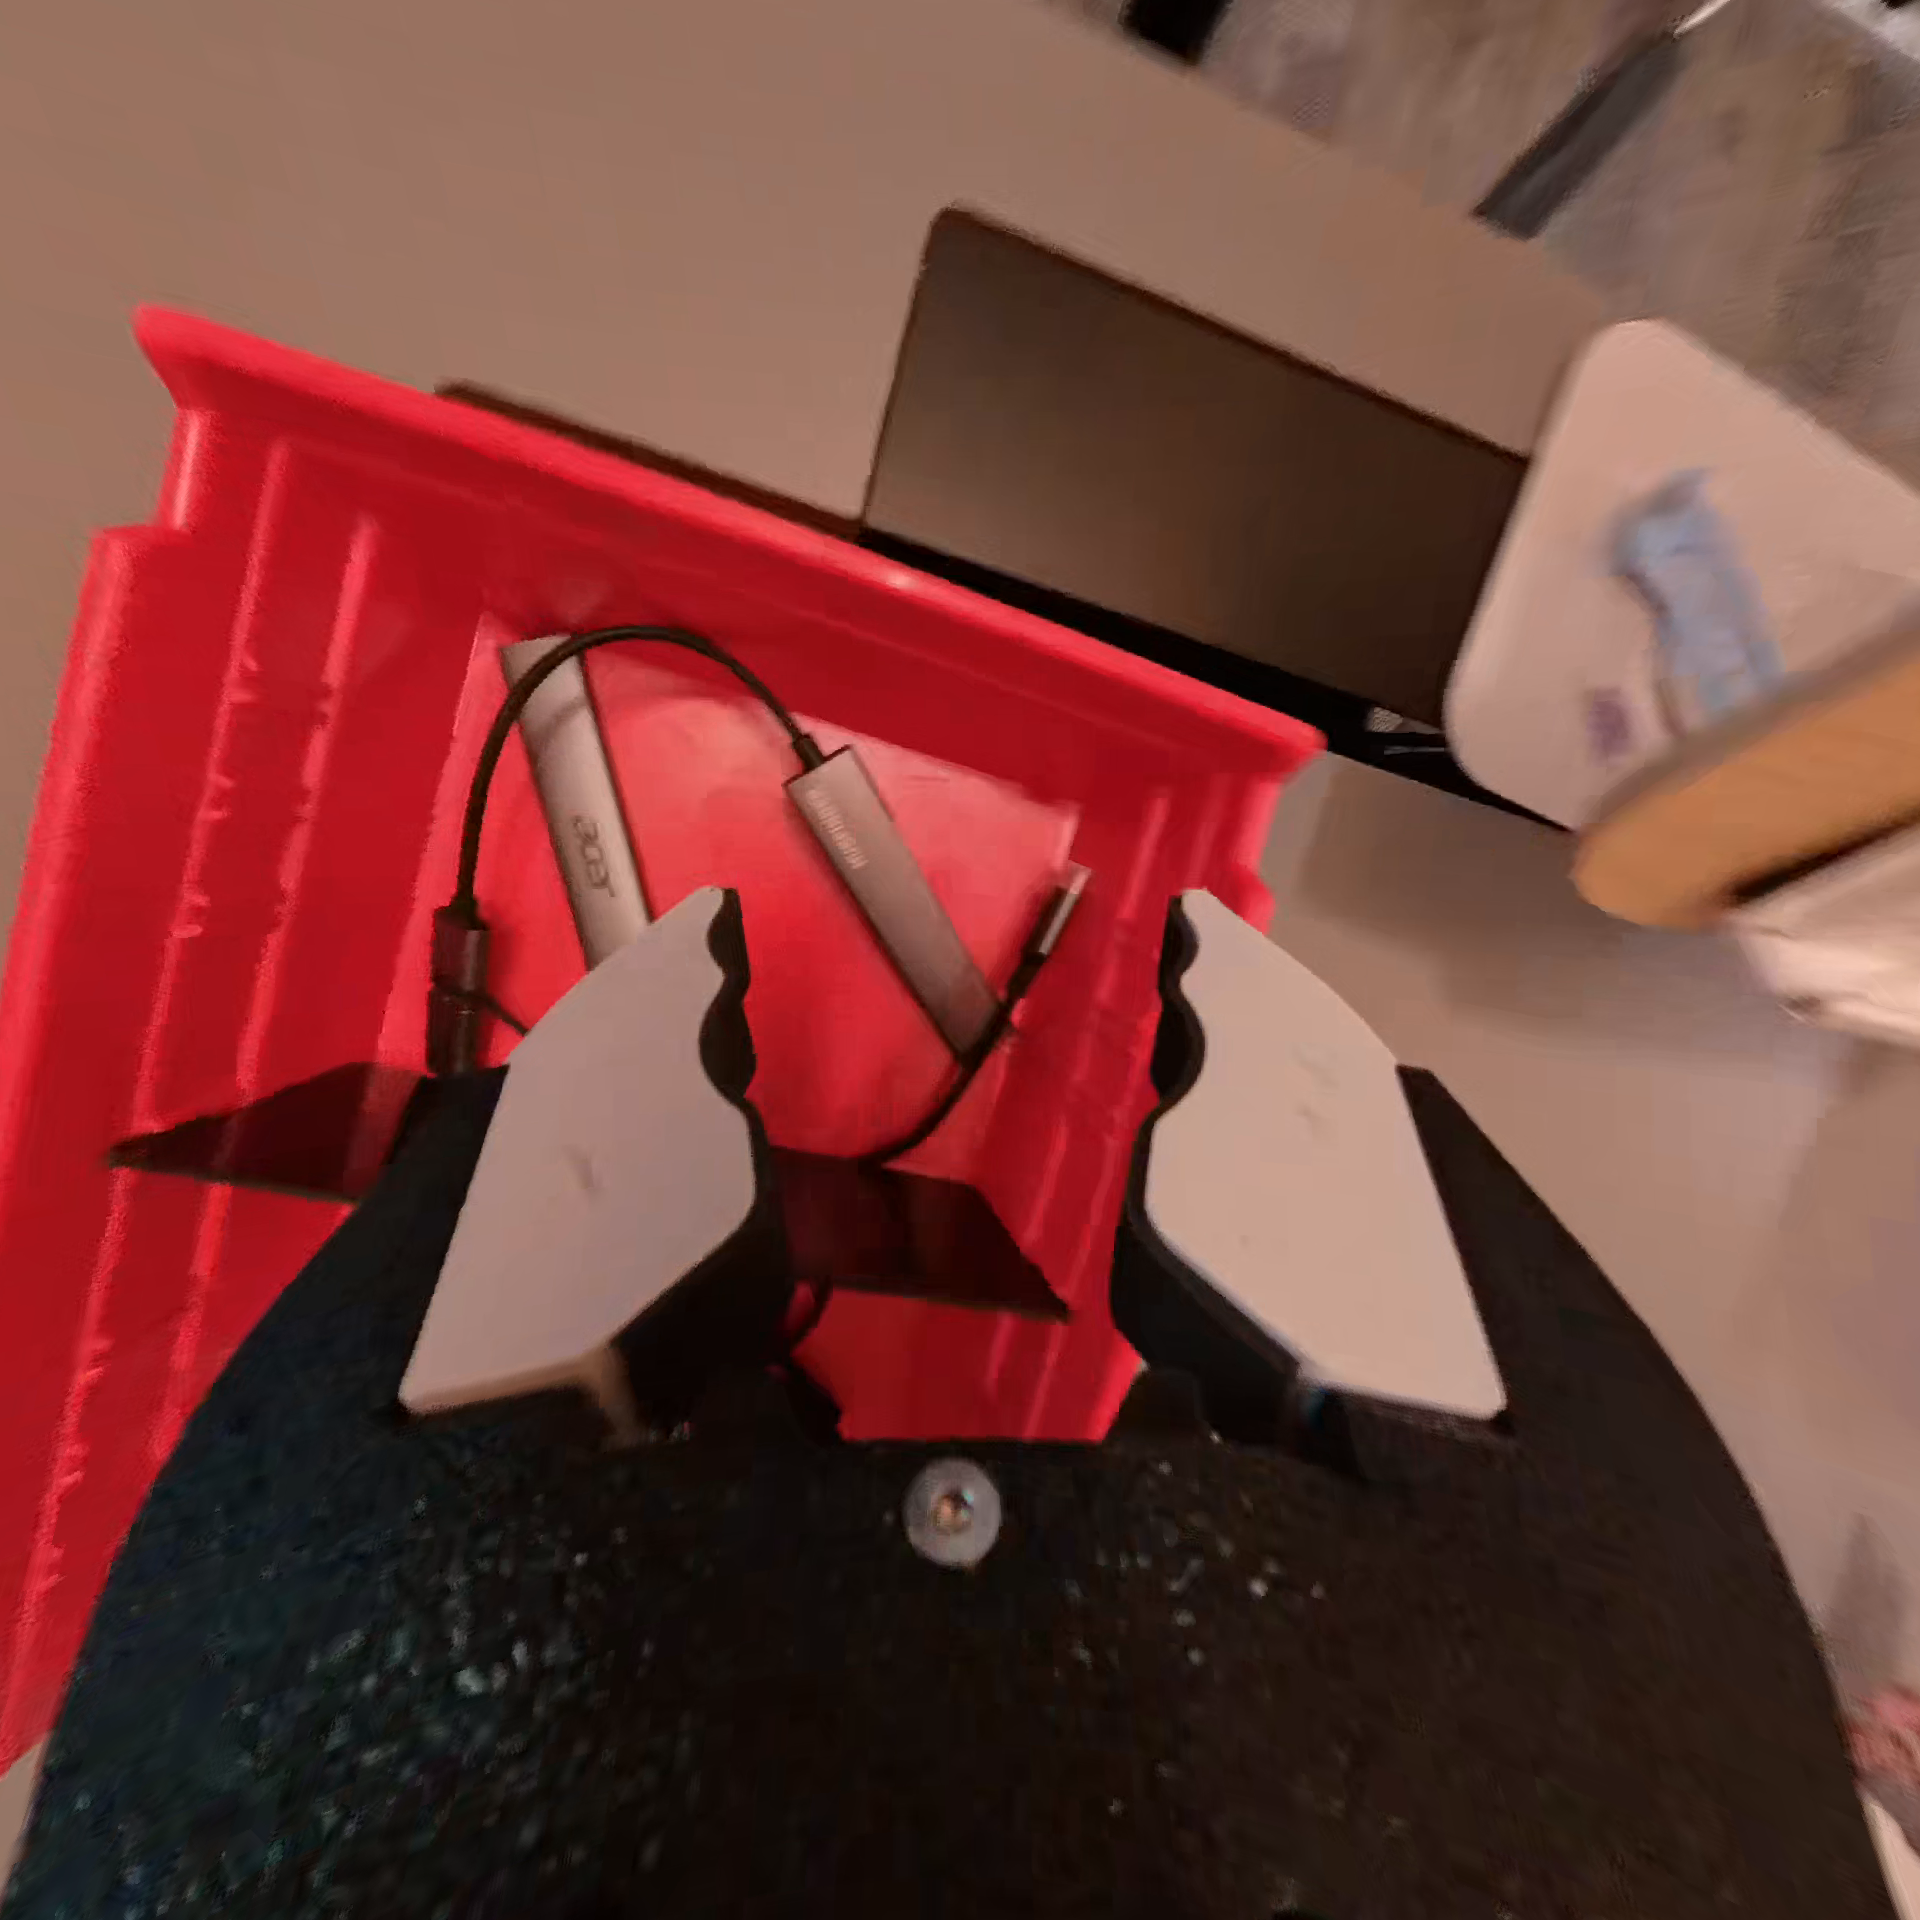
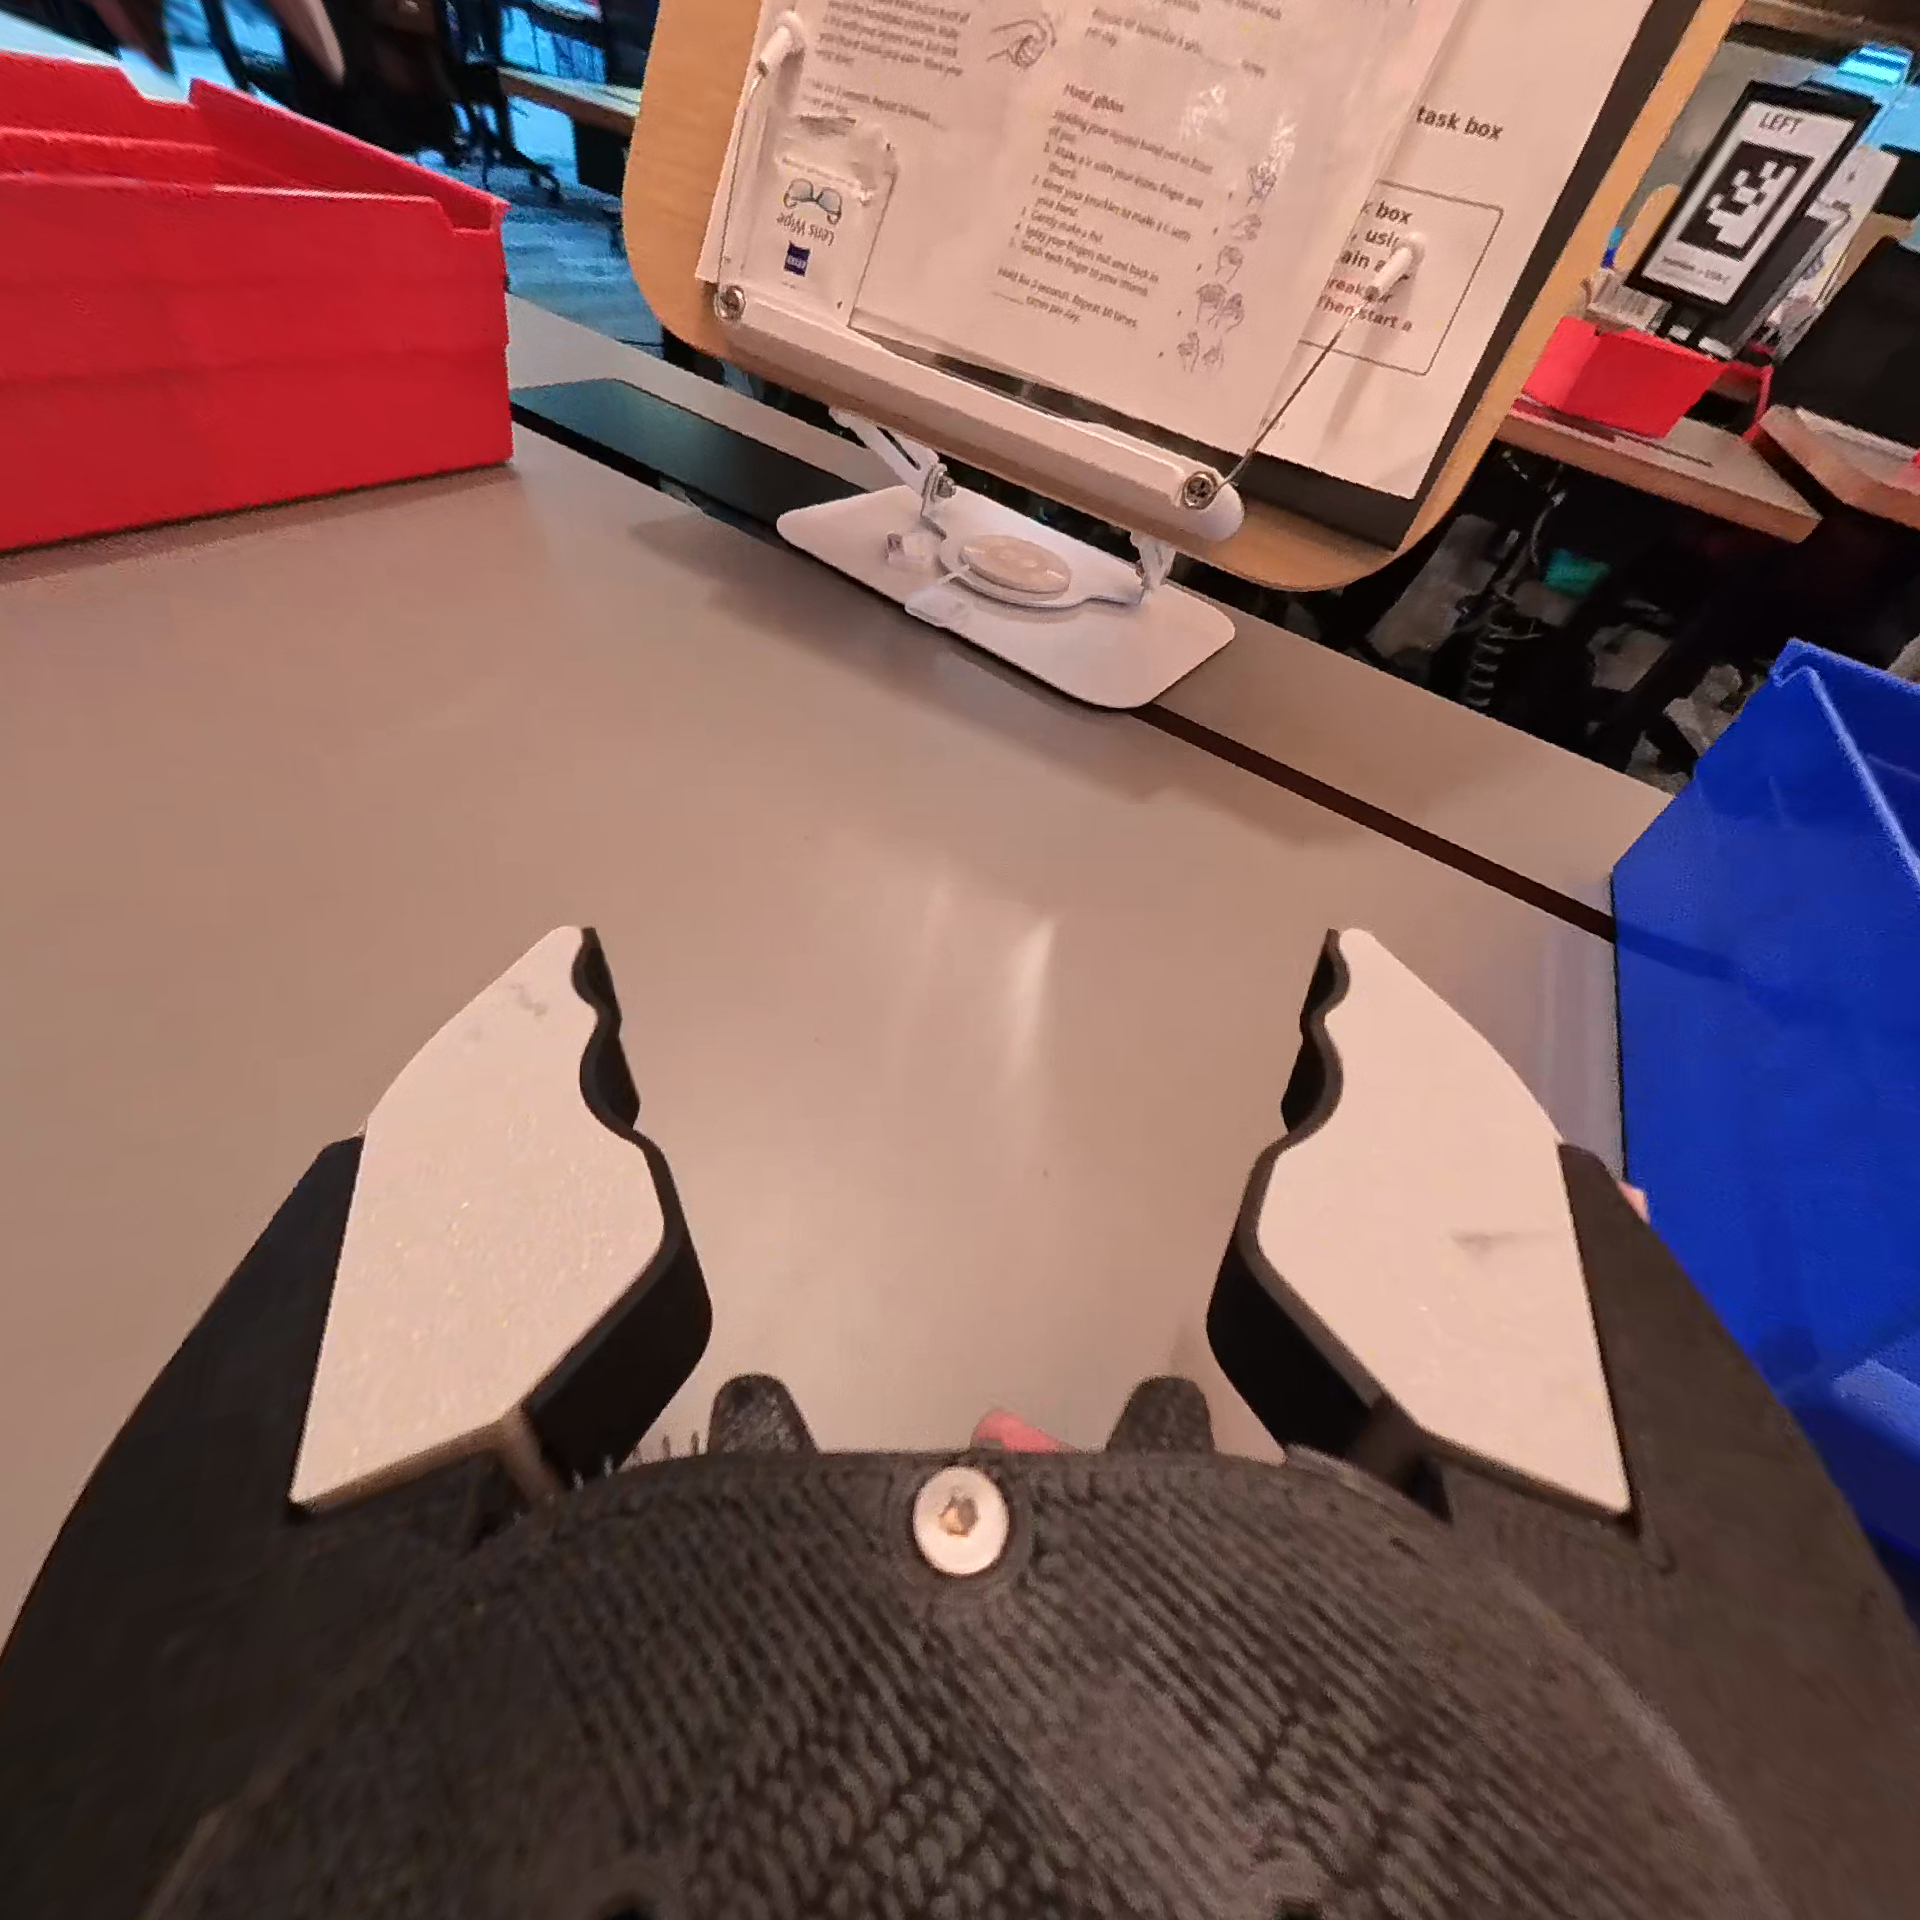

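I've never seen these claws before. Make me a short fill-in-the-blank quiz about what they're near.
1. The left claw hangs open over a bin coloured ____.
2. Two grey USB hubs with black cables lie ____ that bin.
3. The right claw is open above the bare grey ____.
4. Beside the right claw stands a bin coloured ____.

Missing words: red; inside; table; blue
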